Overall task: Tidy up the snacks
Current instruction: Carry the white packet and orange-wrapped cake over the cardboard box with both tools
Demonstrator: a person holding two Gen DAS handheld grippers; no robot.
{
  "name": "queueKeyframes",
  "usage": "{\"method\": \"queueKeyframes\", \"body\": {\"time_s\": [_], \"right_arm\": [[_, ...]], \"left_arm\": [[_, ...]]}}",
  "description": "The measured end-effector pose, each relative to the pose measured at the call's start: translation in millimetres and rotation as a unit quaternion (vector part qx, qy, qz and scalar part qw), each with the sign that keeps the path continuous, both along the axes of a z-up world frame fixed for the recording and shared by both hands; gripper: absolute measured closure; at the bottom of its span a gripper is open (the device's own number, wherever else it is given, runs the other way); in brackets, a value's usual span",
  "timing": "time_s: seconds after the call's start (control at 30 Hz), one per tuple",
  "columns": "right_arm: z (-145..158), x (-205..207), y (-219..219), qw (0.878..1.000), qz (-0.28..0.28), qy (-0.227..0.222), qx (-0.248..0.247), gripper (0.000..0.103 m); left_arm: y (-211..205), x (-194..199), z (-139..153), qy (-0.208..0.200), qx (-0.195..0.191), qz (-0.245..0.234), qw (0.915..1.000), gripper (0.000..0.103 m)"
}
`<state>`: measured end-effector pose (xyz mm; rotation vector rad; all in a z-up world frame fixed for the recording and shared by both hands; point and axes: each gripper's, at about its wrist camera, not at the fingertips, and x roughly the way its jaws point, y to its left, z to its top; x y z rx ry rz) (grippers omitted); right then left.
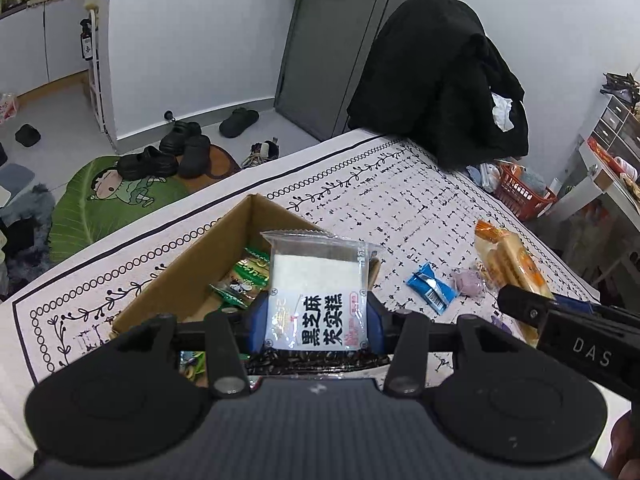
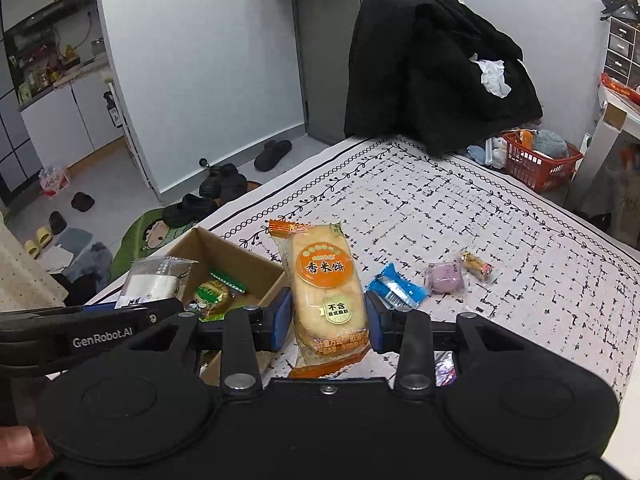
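Left wrist view: the left gripper [image 1: 318, 322] is seen from behind, its blue fingers [image 1: 256, 326] closed partway onto a clear packet of white sesame cake [image 1: 320, 292] with black printed characters, which is pinched by its lower half and stands upright. Just beyond and left of this packet lies the open cardboard box [image 1: 176, 284], on a tabletop [image 1: 400, 200] covered by a white cloth with black leaf-and-dash patterning. Green snack packets [image 1: 244, 276] are already lying inside the box.

Right wrist view: the right gripper [image 2: 330, 320] is likewise closed partway on an orange-labelled rice cracker packet [image 2: 326, 288], gripped at the sides and held upright, just right of the box. To the right of the box, three loose snacks are left on the cloth: a blue wrapper [image 2: 396, 289], a purple sweet [image 2: 445, 278] and a small gold-and-red candy [image 2: 476, 265]. A black coat [image 2: 432, 68] is draped at the far end, well apart from the box.

The step in hand is judged to be carrying both packets to the box. It would be done well if each packet were brought fully over the opening before being released, lowered close to the contents, and dropped one at a time so the two grippers are not crowded together.
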<state>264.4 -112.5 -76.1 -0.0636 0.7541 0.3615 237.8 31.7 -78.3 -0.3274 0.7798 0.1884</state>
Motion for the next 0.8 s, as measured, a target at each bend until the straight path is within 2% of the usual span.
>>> {"method": "queueKeyframes", "body": {"time_s": [0.2,0.4,0.5,0.8], "right_arm": [[-8,-8,21,1.0,-0.008,0.008,-0.014,0.066],[-22,-18,42,0.999,-0.013,0.023,-0.026,0.065],[-26,-23,53,0.999,-0.015,0.027,-0.027,0.065],[-34,-25,85,0.999,-0.018,0.03,-0.039,0.066]], "left_arm": [[21,0,-10,0.006,-0.013,-0.009,0.9999,0.056],[40,-1,-30,0.011,-0.048,-0.016,0.9986,0.056],[50,-3,-41,0.02,-0.077,-0.007,0.9968,0.056],[72,-6,-54,0.028,-0.112,0.009,0.9933,0.056]]}}
